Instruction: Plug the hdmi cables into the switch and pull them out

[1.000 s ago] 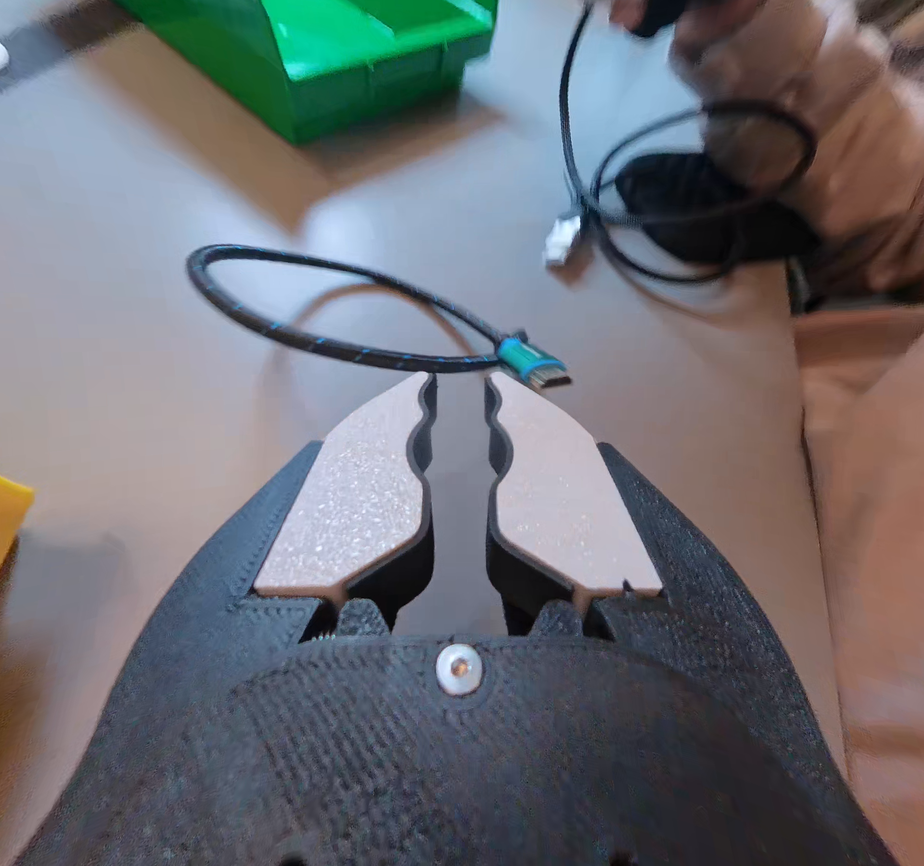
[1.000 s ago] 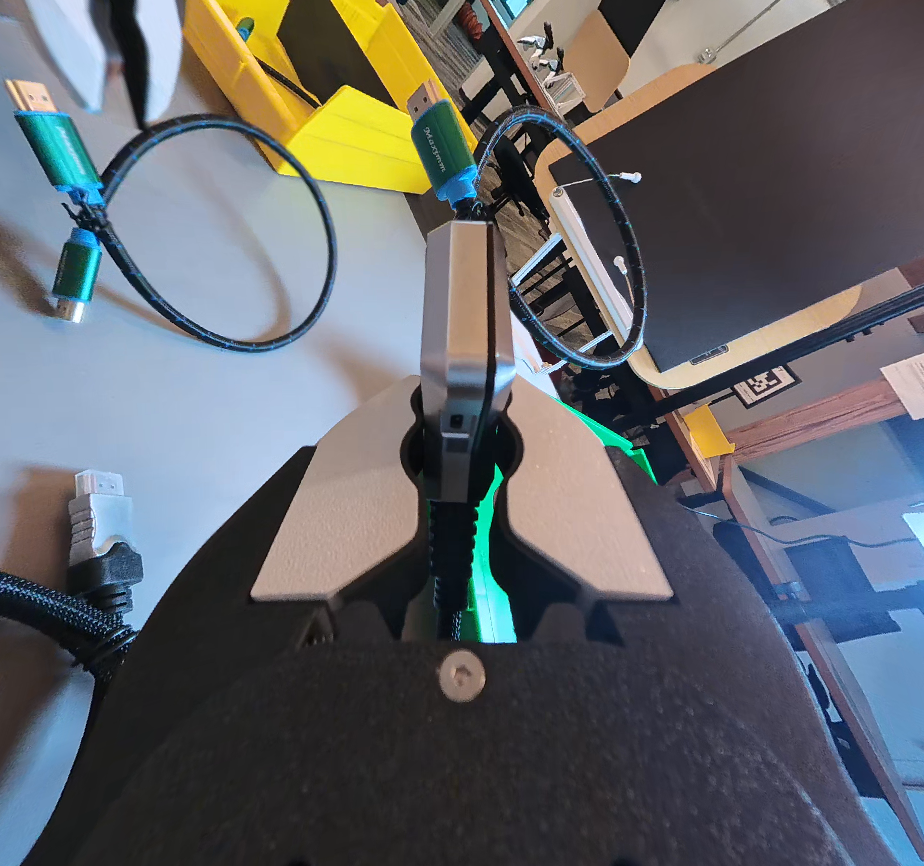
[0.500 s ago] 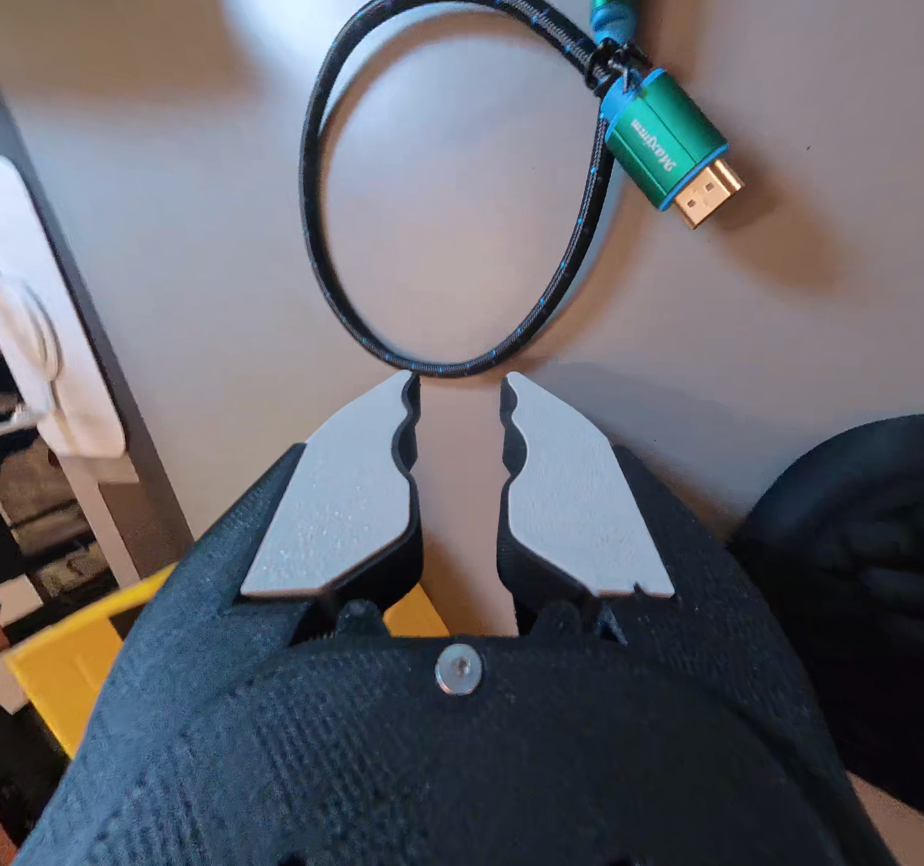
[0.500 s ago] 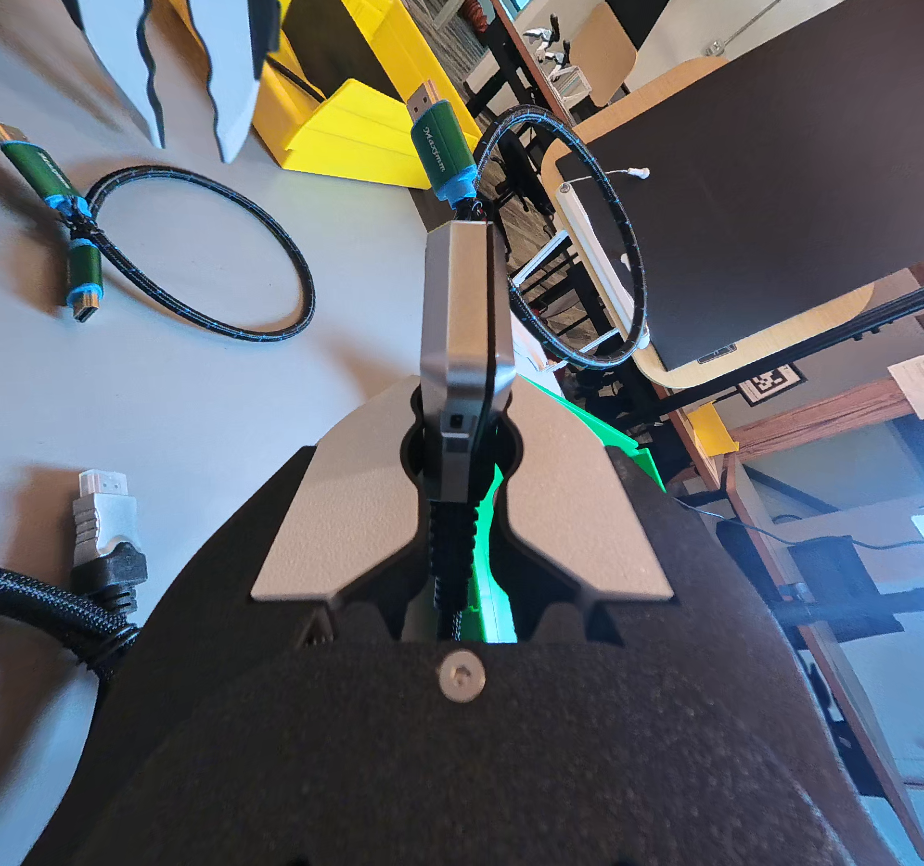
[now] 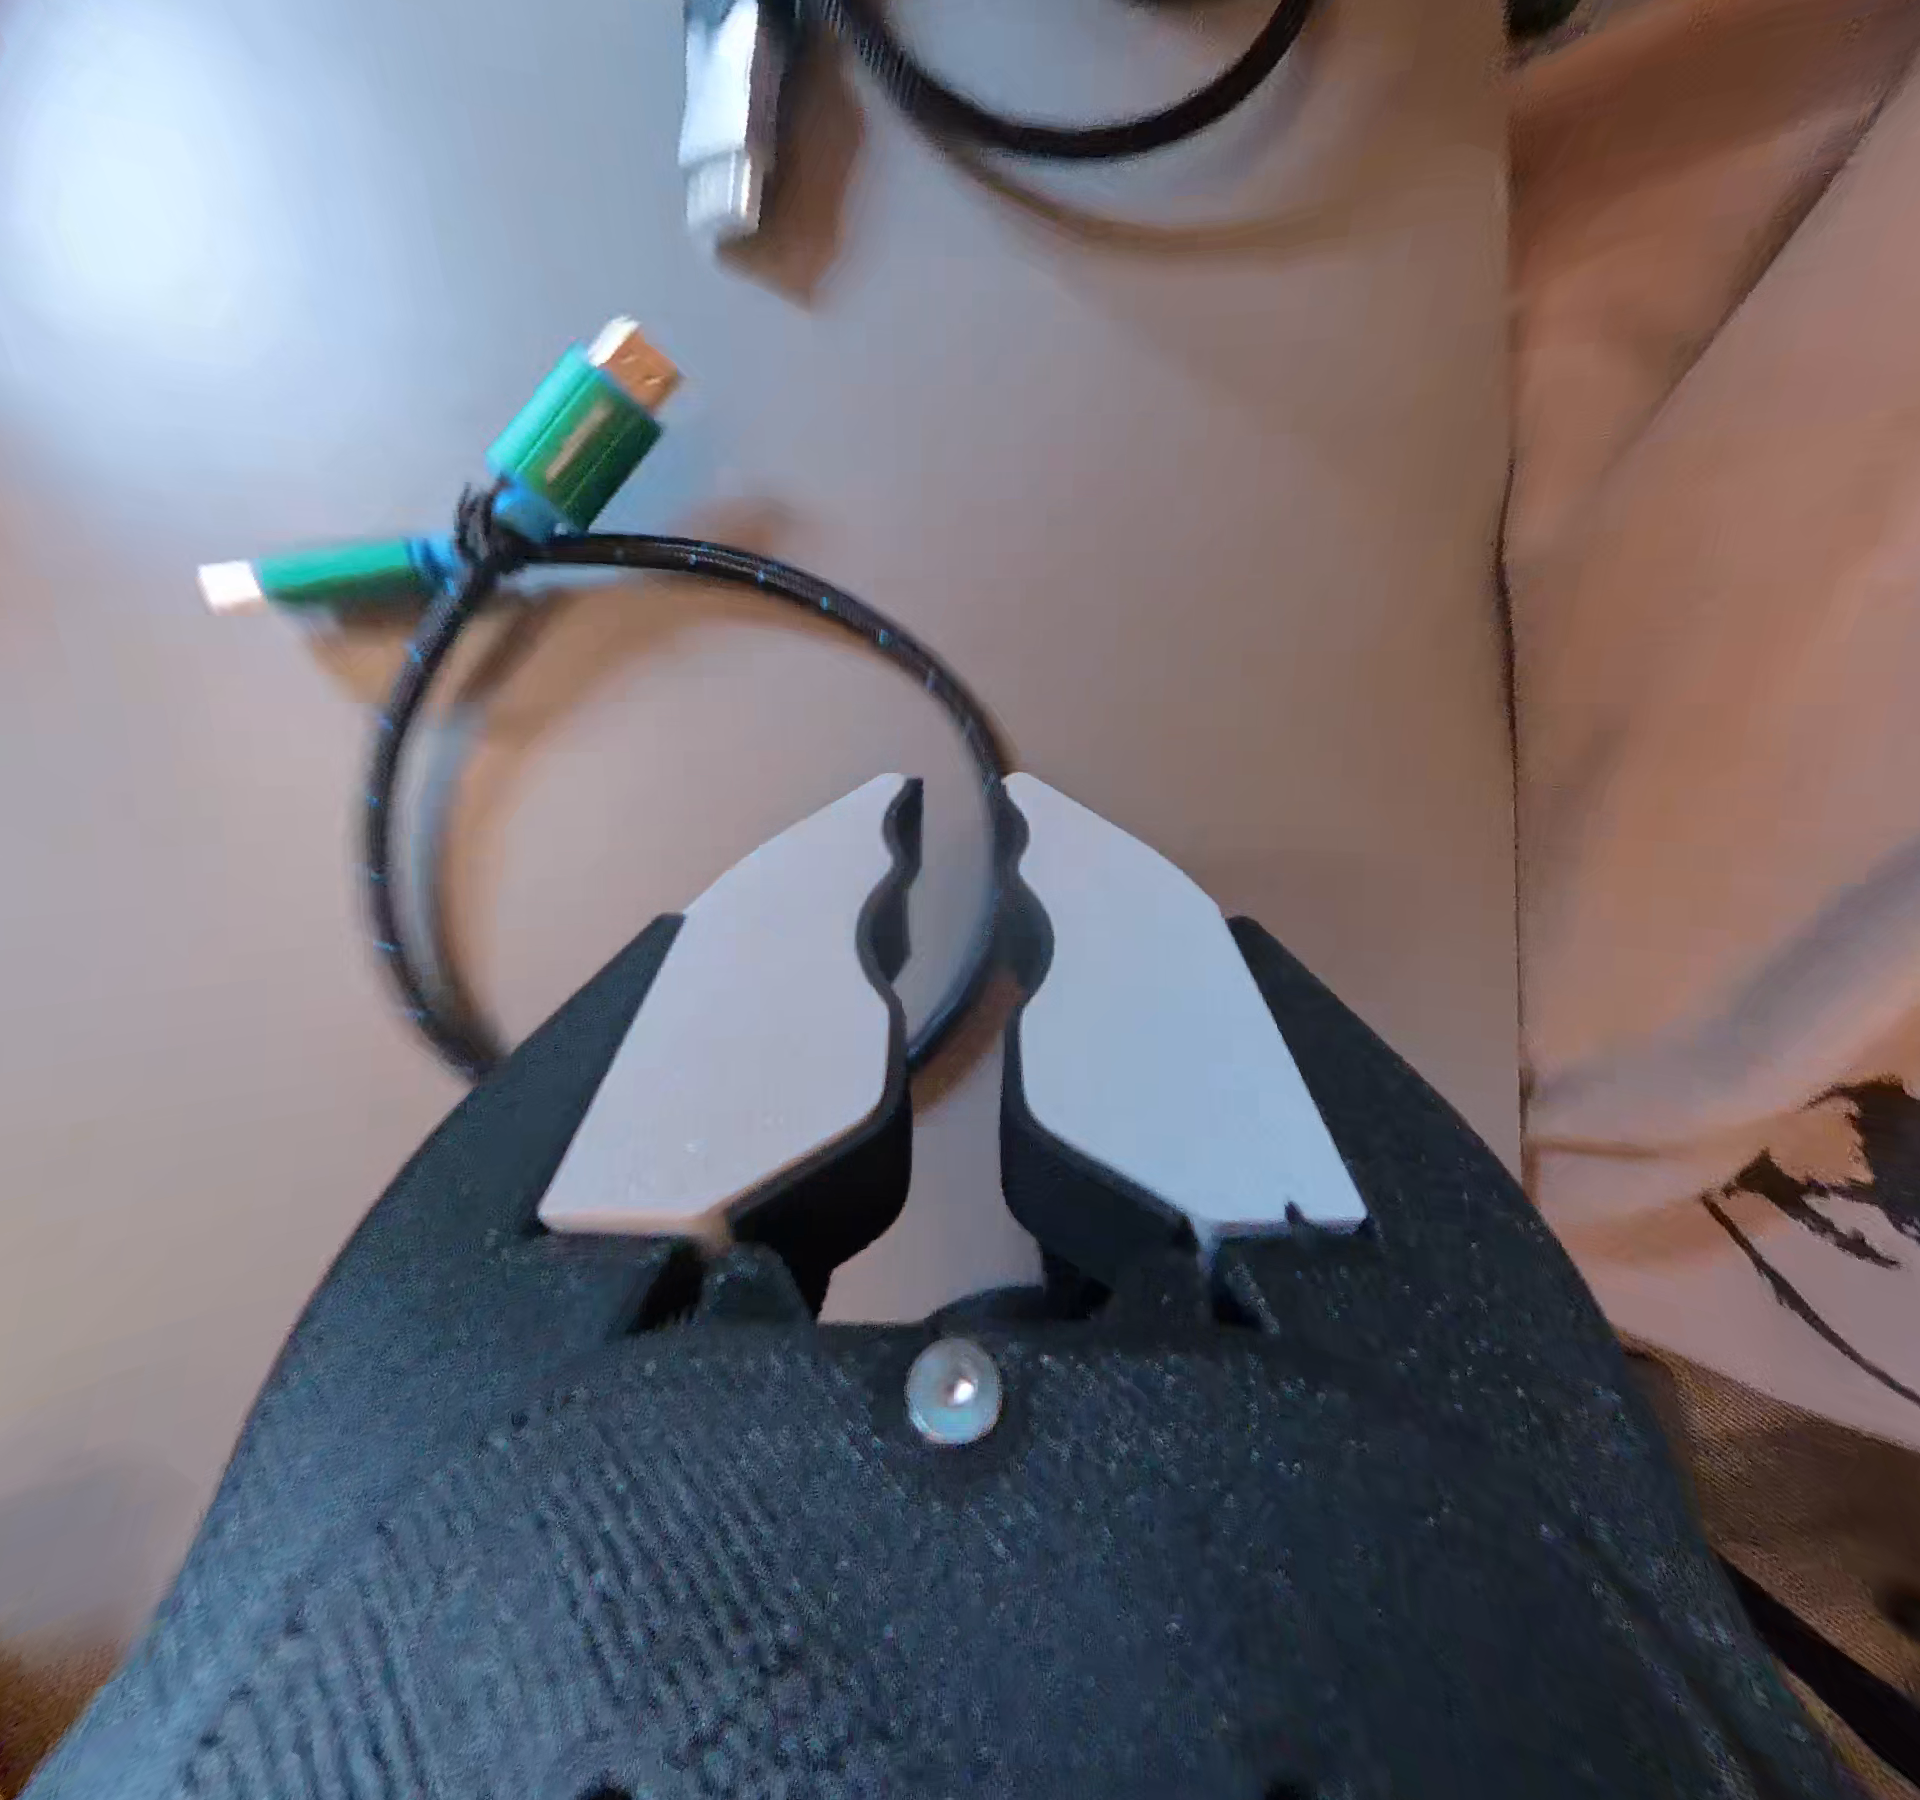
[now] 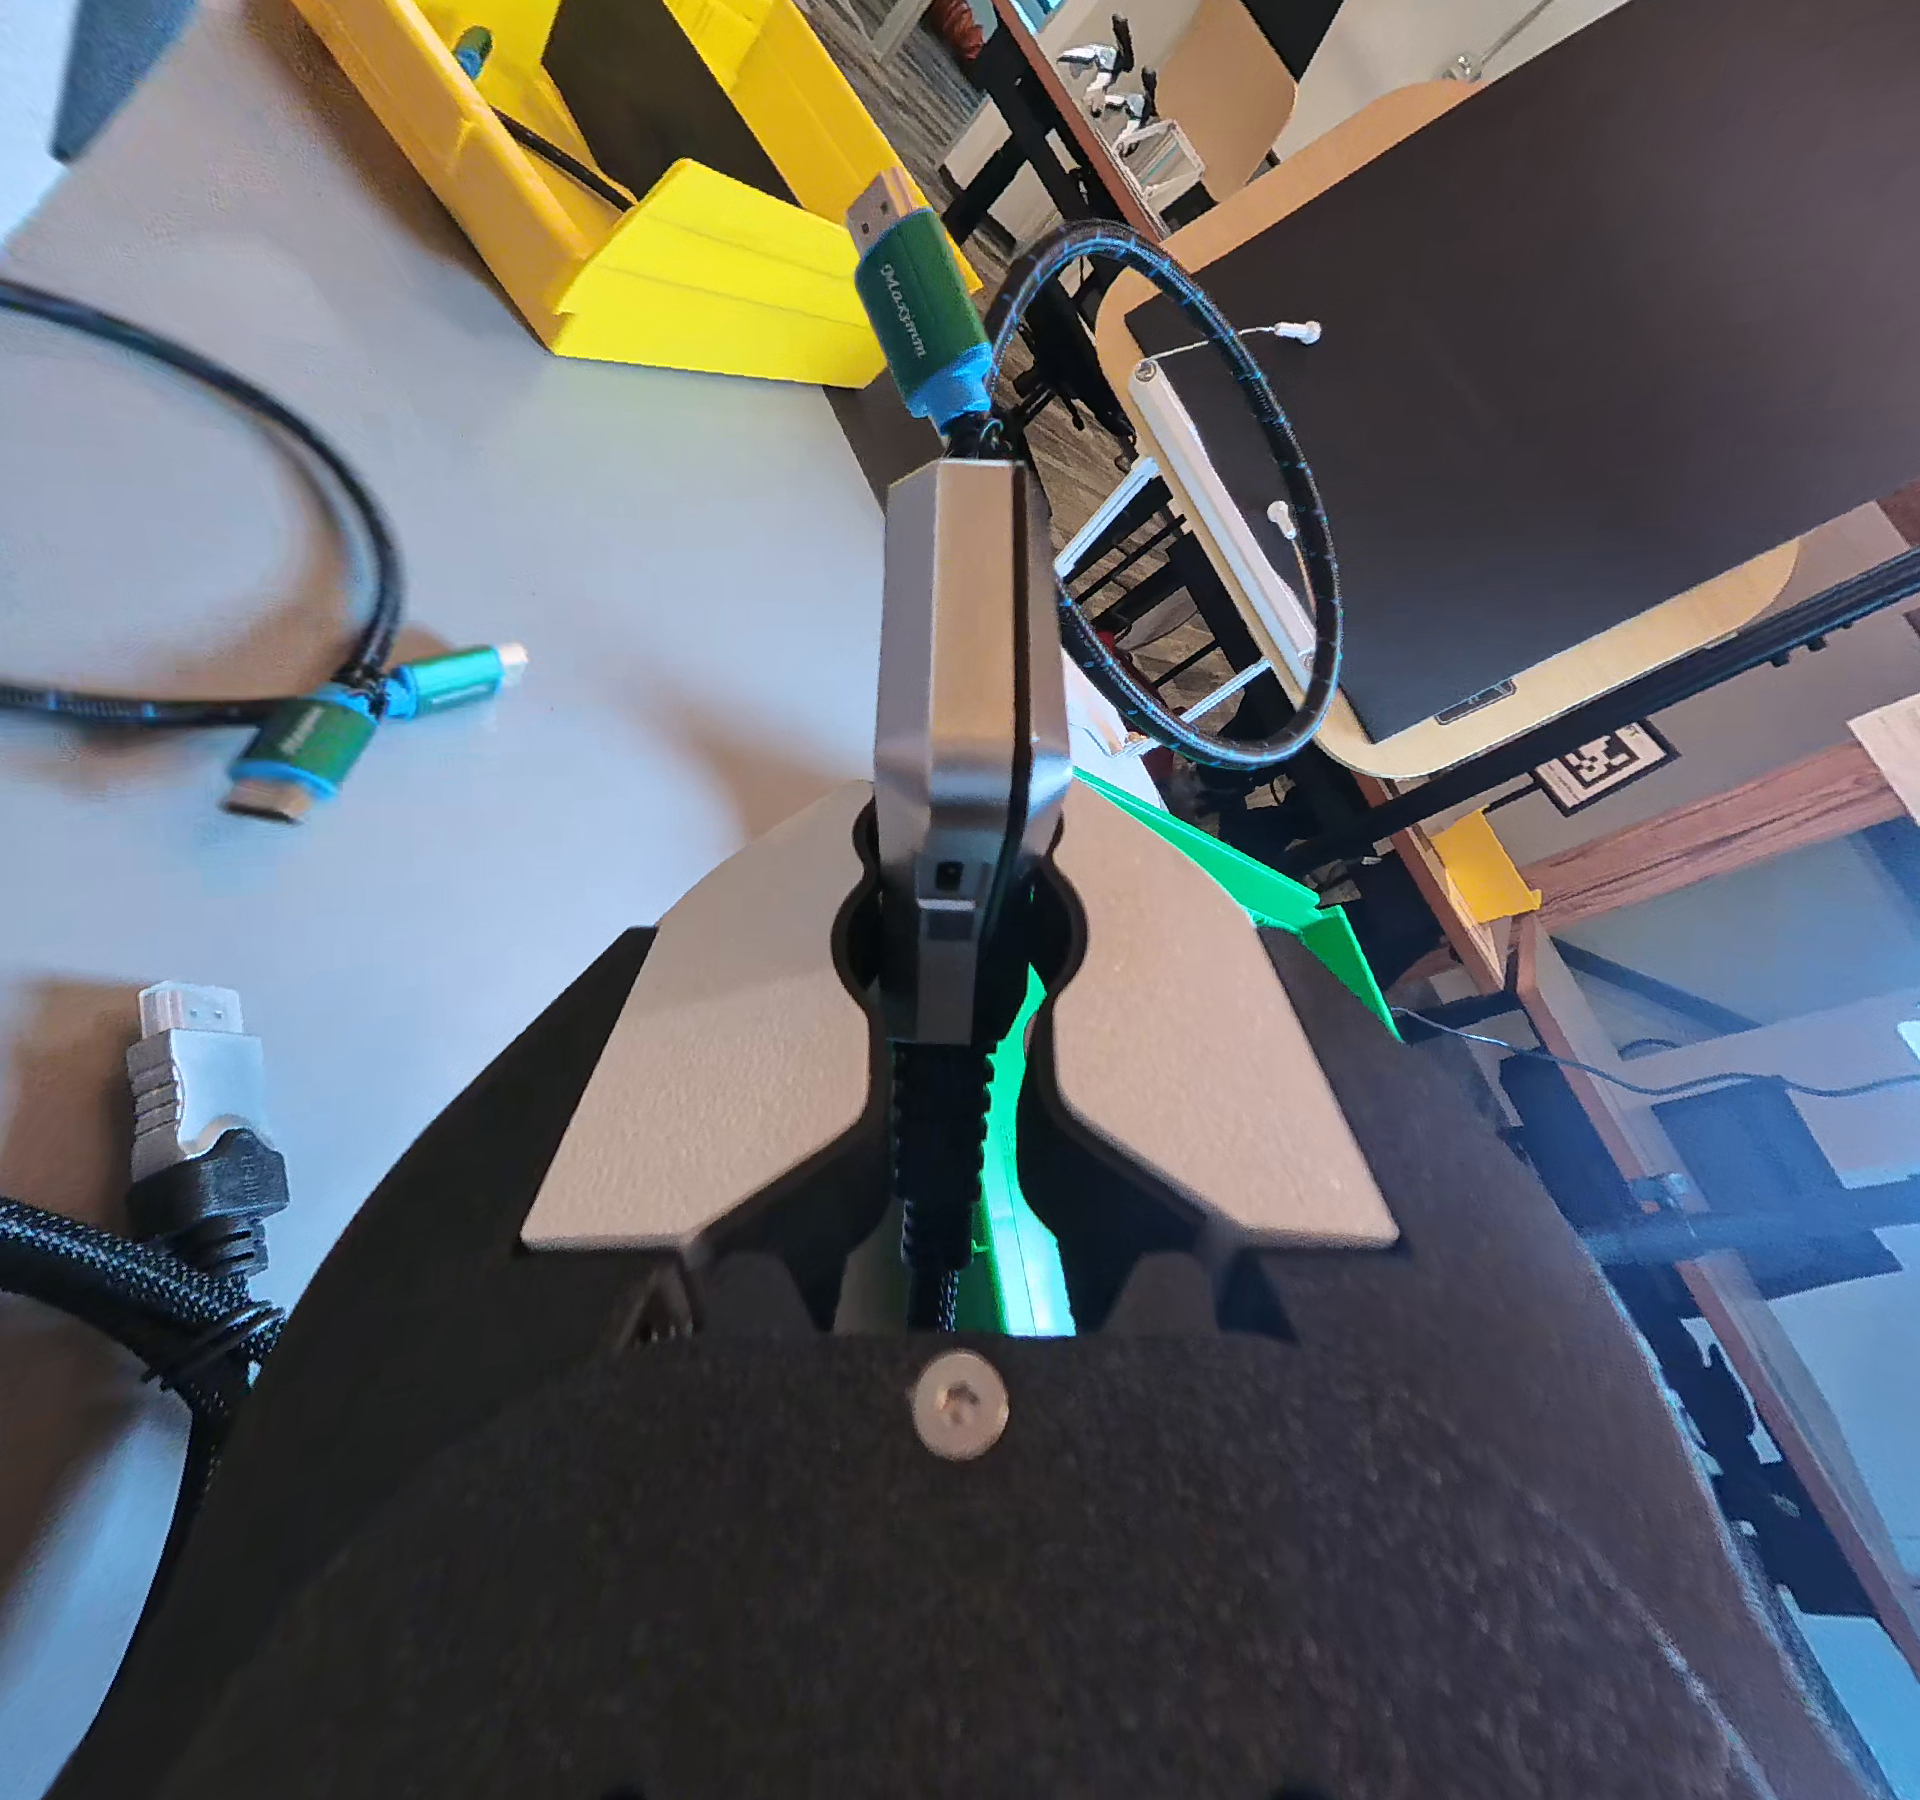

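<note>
My right gripper (image 6: 961, 805) is shut on the grey switch (image 6: 966, 690) and holds it upright above the table. A short black braided cable loop (image 6: 1299, 545) rises from the switch's top, with one green plug (image 6: 920, 316) pointing up; its other end is hidden. A second short cable (image 5: 831, 607) with two green plugs (image 5: 577, 446) lies on the table and also shows in the right wrist view (image 6: 301, 742). My left gripper (image 5: 958, 794) is narrowly open, and that cable's loop runs between its fingers, against the right finger (image 5: 1143, 1023).
A silver plug (image 5: 727, 119) on a thick black cable lies beyond the green plugs and shows at the right wrist view's lower left (image 6: 192, 1075). A yellow bin (image 6: 623, 140) and a green bin (image 6: 1278, 909) stand on the table. A person's tan sleeve (image 5: 1683, 607) is on the right.
My left gripper has swung over the second cable's loop and its jaws have narrowed. That cable has turned on the table, plugs shifted right. The right gripper holds the switch still.
</note>
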Motion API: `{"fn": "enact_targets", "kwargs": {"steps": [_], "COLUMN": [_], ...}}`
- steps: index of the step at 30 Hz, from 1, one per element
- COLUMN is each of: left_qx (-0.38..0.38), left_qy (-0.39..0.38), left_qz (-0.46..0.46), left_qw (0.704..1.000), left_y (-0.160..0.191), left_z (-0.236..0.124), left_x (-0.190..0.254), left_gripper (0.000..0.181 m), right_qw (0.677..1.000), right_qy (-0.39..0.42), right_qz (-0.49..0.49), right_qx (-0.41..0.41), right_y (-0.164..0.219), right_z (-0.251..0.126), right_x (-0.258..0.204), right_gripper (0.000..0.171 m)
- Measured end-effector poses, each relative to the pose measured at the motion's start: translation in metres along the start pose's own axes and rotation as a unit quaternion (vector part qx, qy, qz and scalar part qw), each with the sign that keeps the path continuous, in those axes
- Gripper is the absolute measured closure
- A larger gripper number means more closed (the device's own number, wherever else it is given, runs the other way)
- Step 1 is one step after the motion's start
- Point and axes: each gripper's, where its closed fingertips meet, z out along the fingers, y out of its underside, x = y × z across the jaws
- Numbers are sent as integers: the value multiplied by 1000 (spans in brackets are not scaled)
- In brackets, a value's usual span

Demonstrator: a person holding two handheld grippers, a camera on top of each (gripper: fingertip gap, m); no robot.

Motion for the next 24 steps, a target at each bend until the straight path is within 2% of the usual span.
{"fn": "enact_targets", "kwargs": {"steps": [3, 5, 8, 13, 16, 18, 20, 24], "left_qx": [-17, -52, -60, -28, -34, -28, -44, -46], "left_qy": [-50, -51, -66, -141, -119, -98, -78, -68], "left_qz": [45, 76, 131, 213, 216, 217, 209, 197], "left_qw": [998, 994, 987, 966, 968, 971, 974, 977], "left_y": [5, 22, 32, 6, -2, -6, -3, 2], "left_z": [-1, 2, 12, 25, 42, 48, 50, 44], "left_x": [-1, 5, 20, 23, 24, 27, 30, 41], "left_gripper": [157, 152, 150, 151, 147, 156, 174, 174], "right_qw": [1000, 1000, 1000, 1000, 1000, 1000, 1000, 1000], "right_qy": [3, 5, 3, -1, 2, 3, 2, 0], "right_qz": [6, 6, 8, 13, 10, 10, 11, 13], "right_qx": [2, 2, 2, -1, -3, -3, -1, 0], "right_y": [-1, -1, 0, 2, 2, 2, 4, 6], "right_z": [-1, -1, 0, 3, 2, 1, 0, -1], "right_x": [2, 2, 2, 1, 1, 2, 2, 3], "right_gripper": [147, 148, 147, 148, 148, 148, 148, 147]}}
